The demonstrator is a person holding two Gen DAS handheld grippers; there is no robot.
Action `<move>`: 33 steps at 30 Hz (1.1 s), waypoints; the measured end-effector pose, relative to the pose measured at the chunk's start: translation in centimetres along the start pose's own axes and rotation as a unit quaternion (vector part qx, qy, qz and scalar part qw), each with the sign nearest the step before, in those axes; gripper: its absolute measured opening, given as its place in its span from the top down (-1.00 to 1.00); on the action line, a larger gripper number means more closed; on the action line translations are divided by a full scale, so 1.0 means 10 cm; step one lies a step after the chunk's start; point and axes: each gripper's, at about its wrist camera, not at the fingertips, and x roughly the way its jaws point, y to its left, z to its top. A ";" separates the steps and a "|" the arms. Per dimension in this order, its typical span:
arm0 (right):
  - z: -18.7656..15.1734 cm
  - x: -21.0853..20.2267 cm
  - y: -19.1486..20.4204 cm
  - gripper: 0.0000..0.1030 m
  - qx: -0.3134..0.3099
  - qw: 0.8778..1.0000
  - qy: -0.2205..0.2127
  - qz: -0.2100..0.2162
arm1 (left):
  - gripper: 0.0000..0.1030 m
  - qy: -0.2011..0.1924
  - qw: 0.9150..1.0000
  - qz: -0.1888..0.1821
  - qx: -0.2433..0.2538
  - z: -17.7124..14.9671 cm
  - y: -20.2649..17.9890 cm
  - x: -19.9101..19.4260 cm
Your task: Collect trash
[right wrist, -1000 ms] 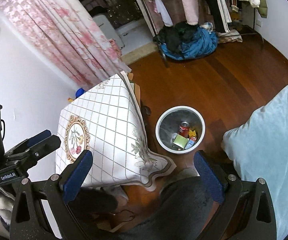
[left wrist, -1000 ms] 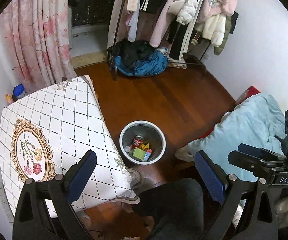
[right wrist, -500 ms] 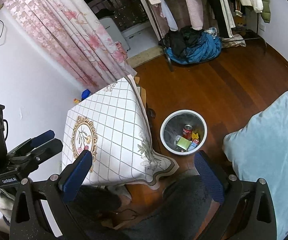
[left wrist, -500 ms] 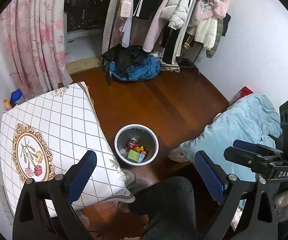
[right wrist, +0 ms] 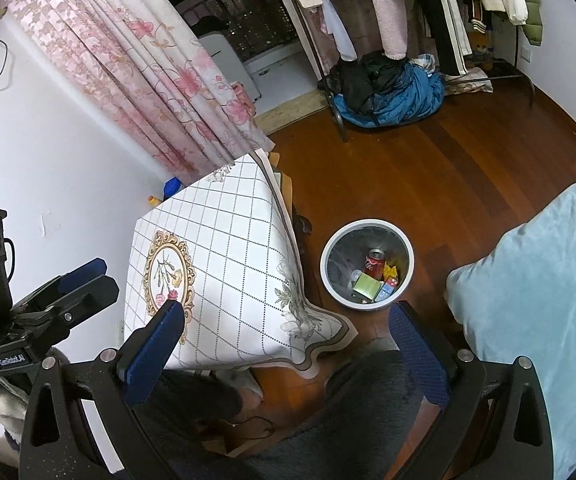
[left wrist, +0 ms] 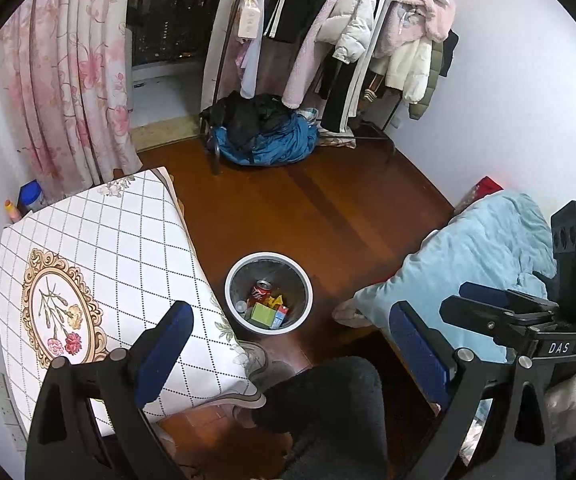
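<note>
Wood floor (left wrist: pixel 328 208) below, reddish-brown planks. On it stands a white bin (left wrist: pixel 268 293), trash inside, just beside the counter (left wrist: pixel 99 264) with its checked cloth and flower emblem. Far back, a blue and black clothes heap (left wrist: pixel 263 136) lies on the floor under the rack. To the right, a pale blue blanket (left wrist: pixel 488 256) covers the bed.
</note>
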 end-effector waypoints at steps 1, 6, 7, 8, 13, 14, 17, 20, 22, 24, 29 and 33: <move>0.00 0.00 0.00 -1.00 -0.003 1.000 0.000 -0.001 | -0.95 0.000 1.000 0.000 0.000 0.00 0.00 0.00; 0.00 0.01 0.02 -1.00 -0.009 1.000 0.003 0.000 | -0.98 0.001 1.000 0.001 0.000 0.01 -0.01 -0.01; 0.00 0.01 0.03 -1.00 -0.009 1.000 0.003 0.000 | -0.98 0.001 1.000 0.000 -0.001 0.01 0.00 -0.01; 0.00 0.01 0.04 -1.00 -0.009 1.000 0.003 -0.001 | -0.98 0.001 1.000 -0.001 -0.002 0.01 0.00 -0.01; -0.02 0.02 0.06 -1.00 -0.009 1.000 0.004 0.000 | -0.99 0.002 1.000 -0.001 -0.004 0.00 0.00 0.00; -0.02 0.02 0.06 -1.00 -0.008 1.000 0.004 0.000 | -0.99 0.002 1.000 -0.001 -0.004 0.00 0.00 0.00; -0.02 0.02 0.06 -1.00 -0.008 1.000 0.004 0.000 | -0.99 0.003 1.000 -0.001 -0.005 -0.01 0.01 0.00; -0.03 0.02 0.05 -1.00 -0.008 1.000 0.007 0.002 | -0.99 0.003 1.000 -0.004 -0.005 -0.02 0.02 0.02; -0.04 0.03 0.05 -1.00 -0.008 1.000 0.009 0.003 | -0.99 0.005 1.000 -0.005 -0.005 -0.02 0.01 0.03; -0.05 0.02 0.05 -1.00 -0.008 1.000 0.010 0.003 | -0.99 0.007 1.000 -0.006 -0.005 -0.02 0.01 0.04; -0.04 0.00 0.02 -1.00 -0.006 1.000 0.010 0.003 | -0.99 0.010 1.000 -0.013 -0.006 0.00 -0.03 0.07; -0.03 0.00 0.01 -1.00 -0.003 1.000 0.011 0.003 | -0.99 0.012 1.000 -0.017 -0.005 0.01 -0.05 0.08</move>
